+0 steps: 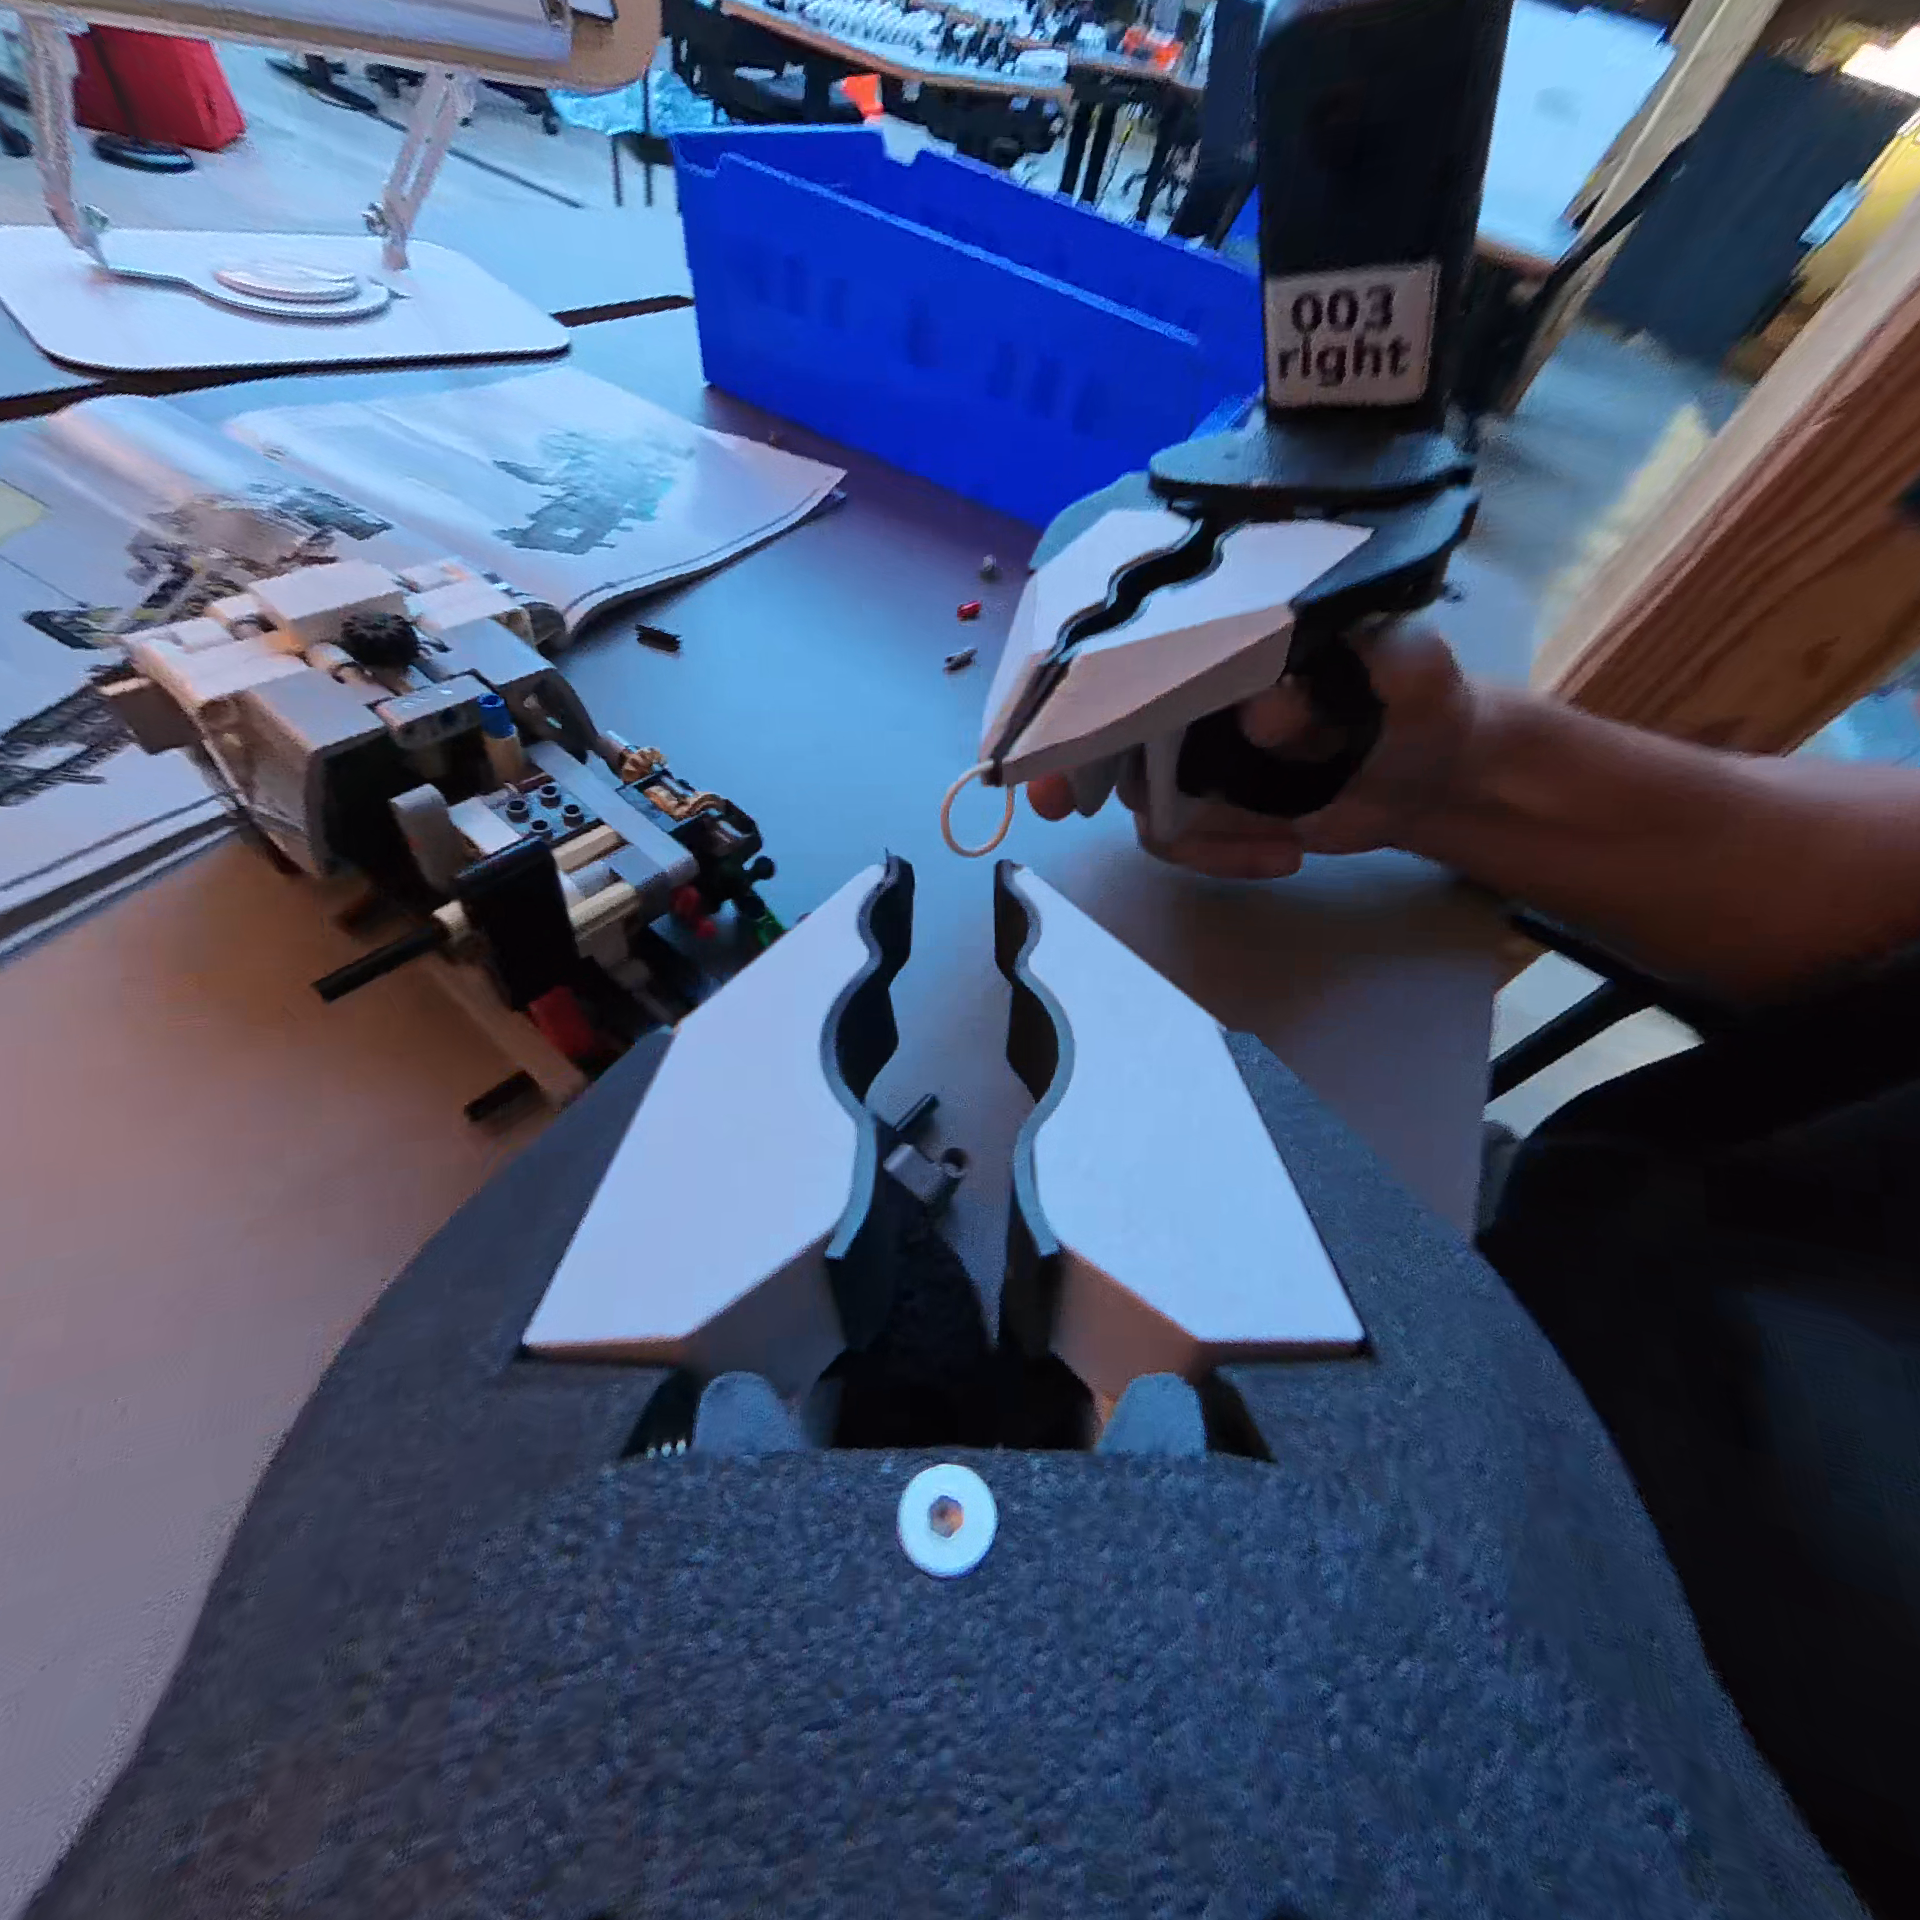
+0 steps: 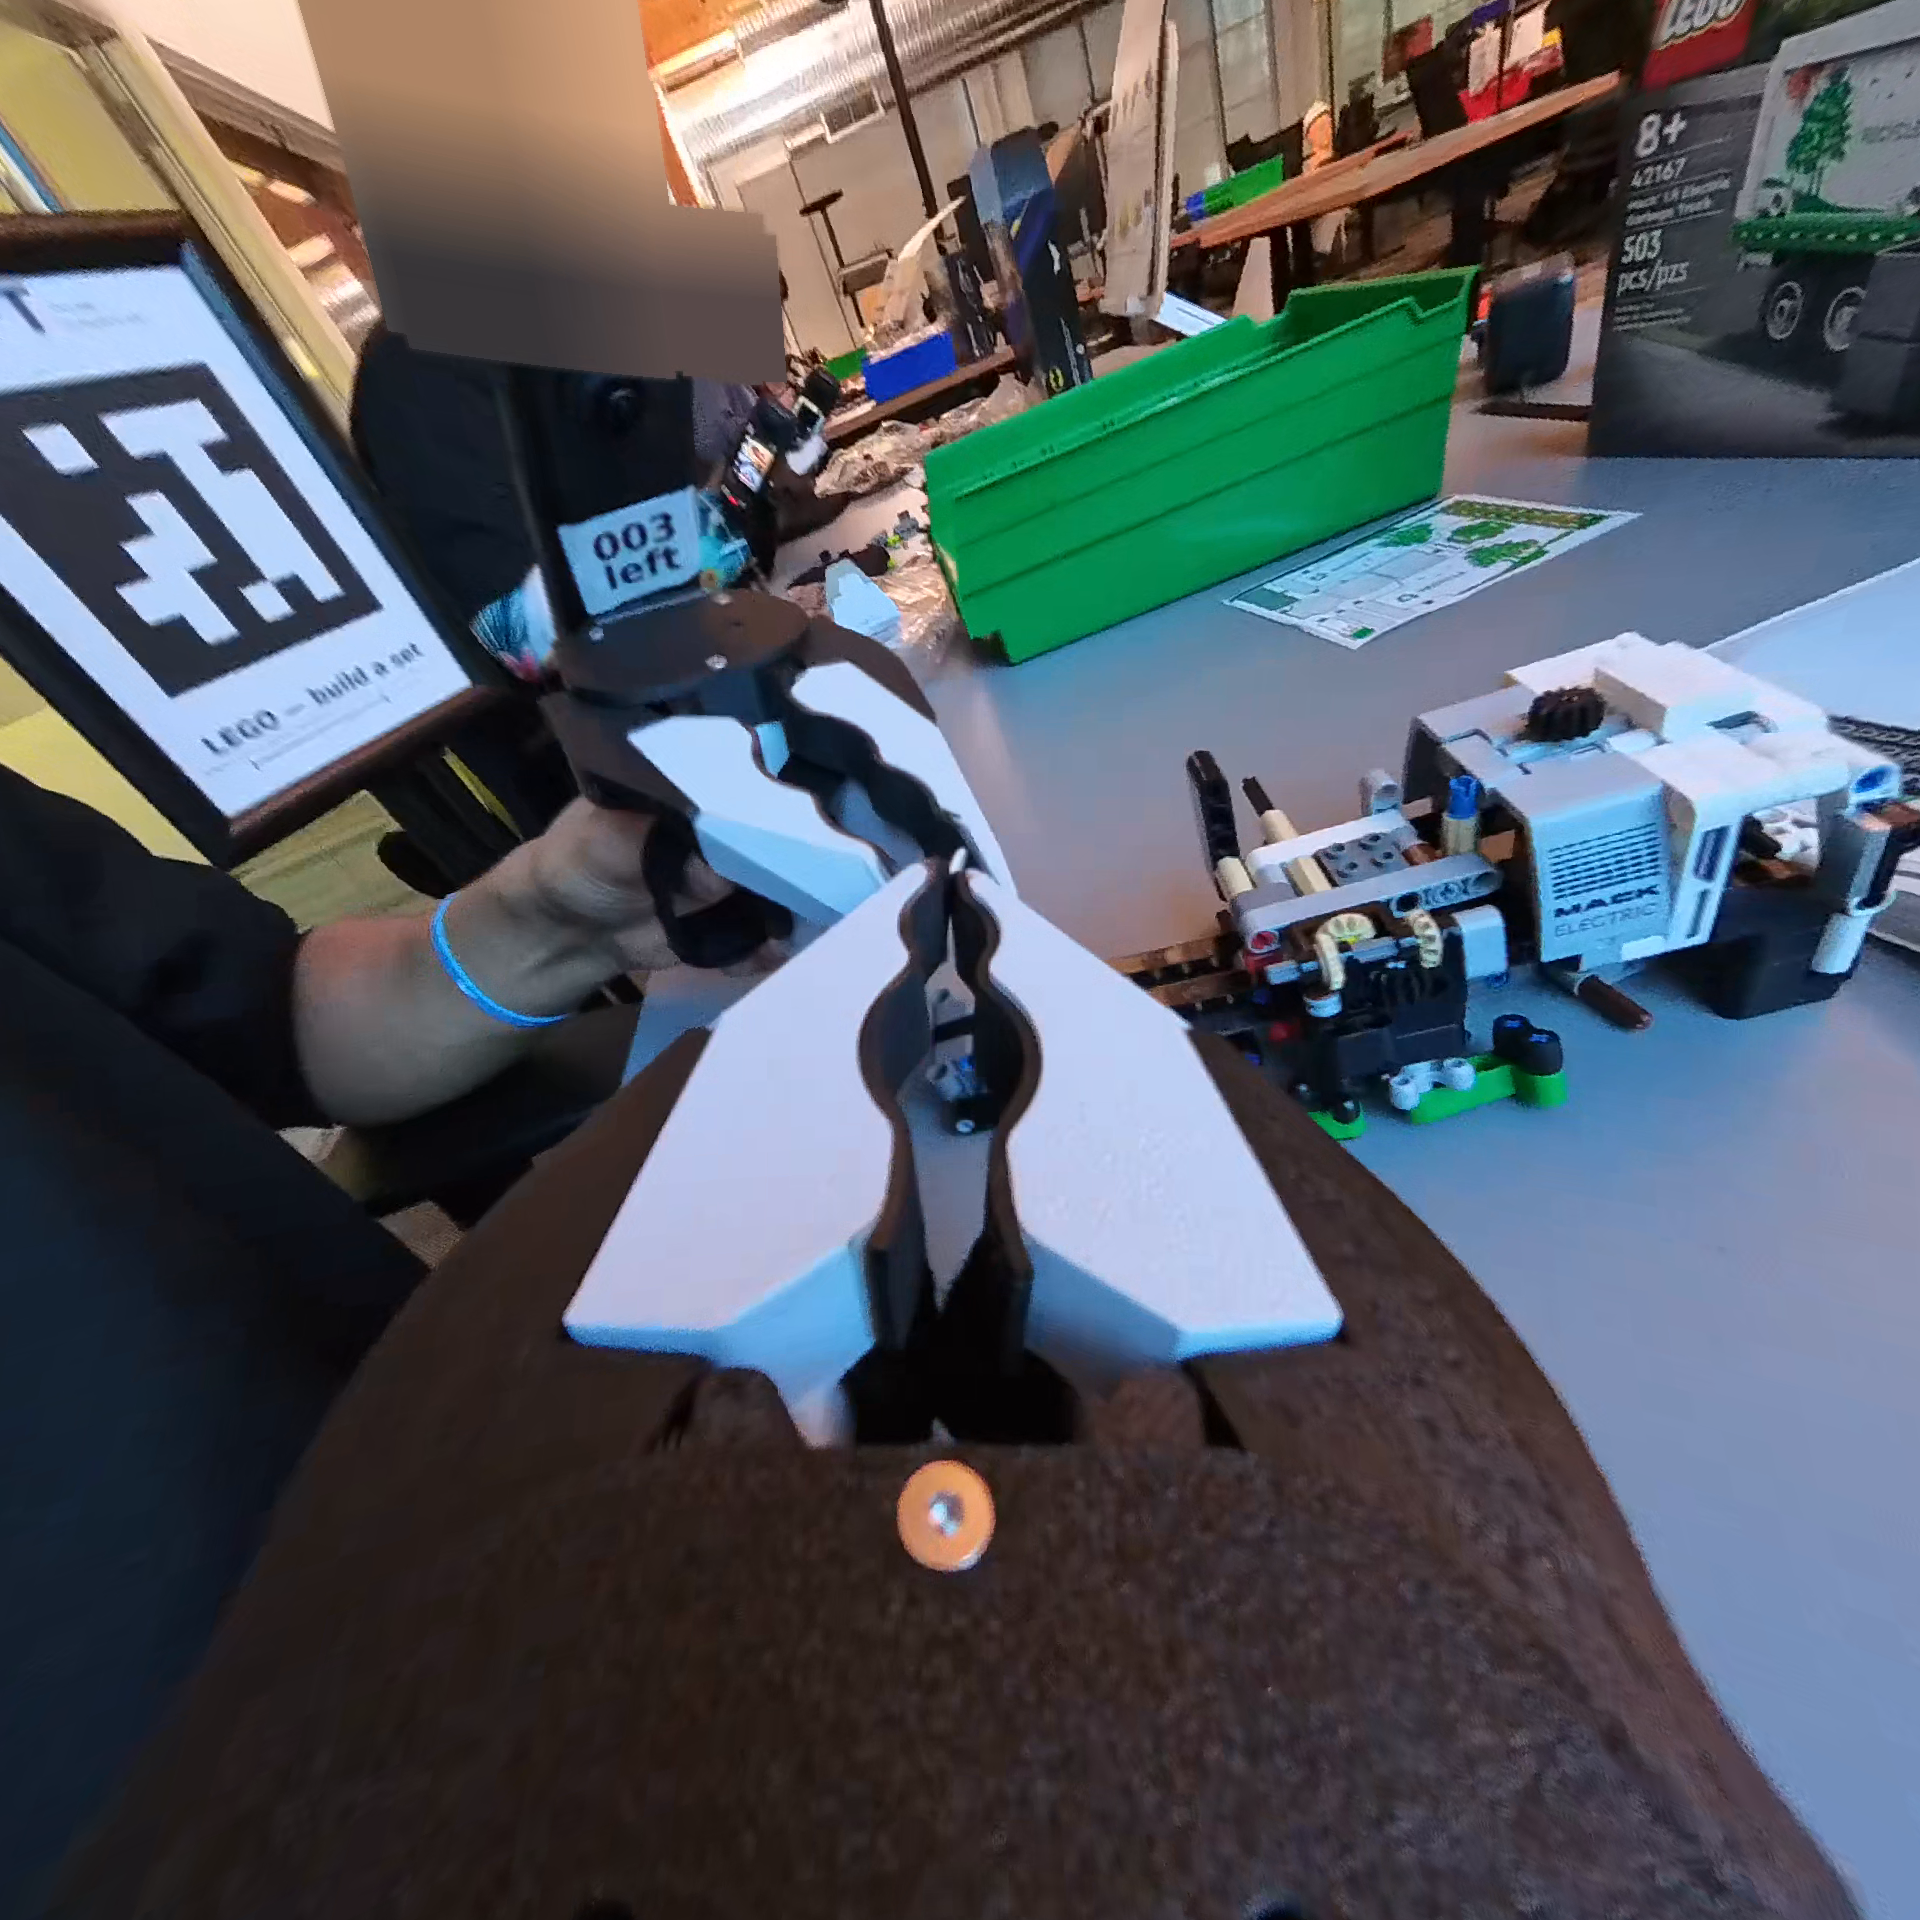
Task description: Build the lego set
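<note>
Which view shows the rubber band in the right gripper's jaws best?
The left wrist view: the rubber band hangs as a full loop from the right gripper. The right wrist view shows only a pale sliver at its shut tips.

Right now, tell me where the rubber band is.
In the left wrist view, the rubber band hangs pinched at the right hand-held gripper tips, above the table, right of the lego truck.
</note>
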{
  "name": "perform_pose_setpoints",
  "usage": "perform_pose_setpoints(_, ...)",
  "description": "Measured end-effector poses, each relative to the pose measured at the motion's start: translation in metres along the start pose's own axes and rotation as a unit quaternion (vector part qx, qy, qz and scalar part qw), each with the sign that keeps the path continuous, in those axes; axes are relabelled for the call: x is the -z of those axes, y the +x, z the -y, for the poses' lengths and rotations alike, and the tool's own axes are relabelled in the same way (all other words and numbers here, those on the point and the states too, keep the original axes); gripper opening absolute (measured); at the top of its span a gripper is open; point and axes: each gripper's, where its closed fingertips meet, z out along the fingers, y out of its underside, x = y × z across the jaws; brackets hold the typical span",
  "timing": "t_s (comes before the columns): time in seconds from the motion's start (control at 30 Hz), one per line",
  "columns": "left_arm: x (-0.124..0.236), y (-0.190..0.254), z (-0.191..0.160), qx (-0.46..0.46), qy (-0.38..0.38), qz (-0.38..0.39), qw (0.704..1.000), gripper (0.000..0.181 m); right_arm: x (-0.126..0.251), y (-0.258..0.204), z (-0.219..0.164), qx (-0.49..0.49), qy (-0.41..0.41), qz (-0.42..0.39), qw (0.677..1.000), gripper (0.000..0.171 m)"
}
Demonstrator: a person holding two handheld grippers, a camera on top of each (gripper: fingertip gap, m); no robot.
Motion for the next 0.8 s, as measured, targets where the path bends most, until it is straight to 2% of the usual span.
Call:
perform_pose_setpoints(0.03, 0.001, 0.001, 0.002, 0.016, 0.01, -0.011, 1.0, 0.014, 0.0, 0.0, -0.001, 0.013, -0.004, -0.007, 1.0, 0.0)
perform_pose_setpoints(0.2, 0.007, -0.001, 0.012, 0.07, 0.054, -0.038, 0.995, 0.01, -0.003, -0.008, -0.001, 0.064, -0.005, -0.011, 0.998, 0.0)
perform_pose_setpoints(0.37, 0.008, 0.003, 0.01, 0.057, 0.048, -0.039, 0.997, 0.007, -0.006, -0.005, -0.005, 0.082, -0.017, -0.033, 0.996, 0.0)
perform_pose_setpoints(0.53, 0.01, 0.0, 0.012, 0.04, 0.052, -0.016, 0.998, 0.0, -0.004, -0.004, -0.003, 0.07, -0.011, -0.032, 0.997, 0.0)
perform_pose_setpoints(0.8, 0.007, -0.014, 0.007, -0.008, 0.033, 0.056, 0.998, 0.0, -0.011, 0.0, -0.011, 0.074, -0.034, -0.049, 0.995, 0.0)
